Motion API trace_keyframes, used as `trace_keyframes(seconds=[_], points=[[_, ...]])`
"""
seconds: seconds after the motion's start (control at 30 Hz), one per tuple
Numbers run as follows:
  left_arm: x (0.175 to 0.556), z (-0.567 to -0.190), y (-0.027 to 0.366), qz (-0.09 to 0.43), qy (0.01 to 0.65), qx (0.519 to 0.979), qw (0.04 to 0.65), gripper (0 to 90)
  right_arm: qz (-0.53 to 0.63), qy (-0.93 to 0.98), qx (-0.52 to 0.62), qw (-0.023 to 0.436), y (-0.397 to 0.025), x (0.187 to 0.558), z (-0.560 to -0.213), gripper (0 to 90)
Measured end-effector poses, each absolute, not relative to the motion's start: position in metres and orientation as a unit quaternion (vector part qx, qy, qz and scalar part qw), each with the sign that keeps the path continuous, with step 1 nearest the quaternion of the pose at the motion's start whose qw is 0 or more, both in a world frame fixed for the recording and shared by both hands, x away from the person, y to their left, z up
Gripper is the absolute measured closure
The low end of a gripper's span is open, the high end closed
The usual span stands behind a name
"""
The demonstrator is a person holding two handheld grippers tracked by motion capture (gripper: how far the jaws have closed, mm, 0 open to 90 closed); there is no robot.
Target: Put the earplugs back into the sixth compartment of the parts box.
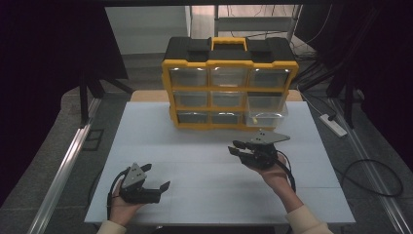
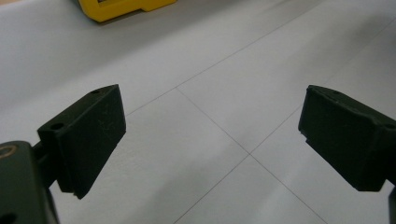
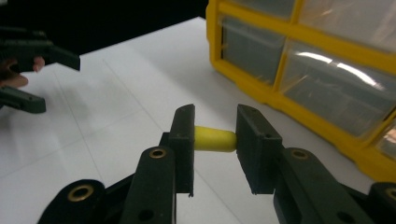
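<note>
White and marked with thin grid lines, the surface carries a yellow organizer with a black lid at its far edge, its front a three-by-three bank of clear drawers. Most drawers sit flush; the right-hand drawer of the lower rows is pulled partly out toward the person, and its contents cannot be made out through the glare. Just in front of that drawer, the right gripper is held above the surface, its jaws clamped on a small yellow cylinder with a rounded end, gripped crosswise between the two pads. Well apart, near the front left corner, the left gripper rests in the person's hand low over the bare surface, its jaws spread wide with nothing between them.
</note>
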State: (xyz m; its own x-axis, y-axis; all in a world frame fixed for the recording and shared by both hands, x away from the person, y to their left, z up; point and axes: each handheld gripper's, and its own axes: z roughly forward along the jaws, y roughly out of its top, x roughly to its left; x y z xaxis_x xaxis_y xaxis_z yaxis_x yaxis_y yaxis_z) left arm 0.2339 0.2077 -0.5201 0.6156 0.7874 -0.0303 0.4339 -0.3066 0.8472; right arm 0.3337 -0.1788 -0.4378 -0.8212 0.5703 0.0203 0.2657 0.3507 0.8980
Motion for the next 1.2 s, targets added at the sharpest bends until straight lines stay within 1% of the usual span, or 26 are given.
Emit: trace_keyframes(seconds=[0.9,0.93,1.2], points=[[0.233,-0.52,0.208,0.201,0.39,0.782,0.443,7.2,0.568,0.753,0.268,0.199,-0.213,0.322,-0.378,68.1],[0.233,-0.52,0.208,0.201,0.39,0.782,0.443,7.3,0.569,0.75,0.266,0.206,-0.215,0.321,-0.374,68.1],[0.233,-0.52,0.209,0.201,0.39,0.781,0.445,7.2,0.574,0.739,0.275,0.221,-0.223,0.327,-0.357,68.2]])
